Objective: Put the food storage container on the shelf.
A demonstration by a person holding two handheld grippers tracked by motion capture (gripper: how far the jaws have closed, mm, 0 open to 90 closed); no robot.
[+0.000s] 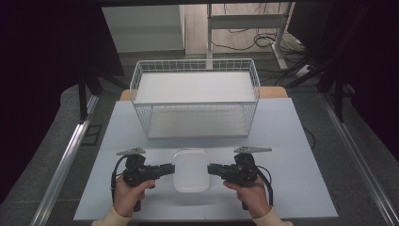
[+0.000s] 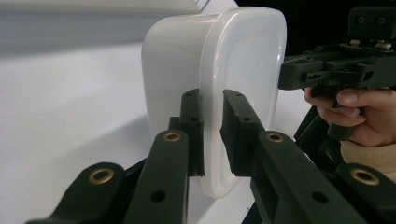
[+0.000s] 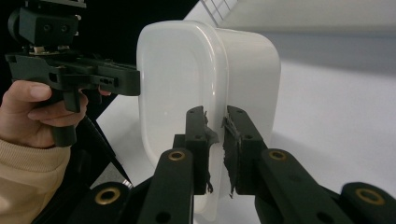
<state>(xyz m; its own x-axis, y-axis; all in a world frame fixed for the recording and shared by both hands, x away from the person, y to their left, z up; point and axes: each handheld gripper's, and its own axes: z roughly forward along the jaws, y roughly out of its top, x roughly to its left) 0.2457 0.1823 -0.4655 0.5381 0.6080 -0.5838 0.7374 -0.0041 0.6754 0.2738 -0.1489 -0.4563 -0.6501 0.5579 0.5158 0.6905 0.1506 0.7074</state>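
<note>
A white, rounded plastic container (image 1: 191, 170) sits on the pale table between my two grippers. My left gripper (image 1: 170, 168) is shut on the rim of the container (image 2: 224, 93) at its left side, one jaw on each face of the lip. From the other side my right gripper (image 1: 211, 169) is shut on the rim of the container (image 3: 210, 79) the same way. In the left gripper view the right gripper (image 2: 299, 74) shows beyond the container, and the right gripper view shows the left gripper (image 3: 126, 79) likewise.
A white wire basket (image 1: 195, 96) with two levels stands at the back of the table (image 1: 291, 141). Metal rails run along both table sides. Cables and a desk frame lie on the floor behind.
</note>
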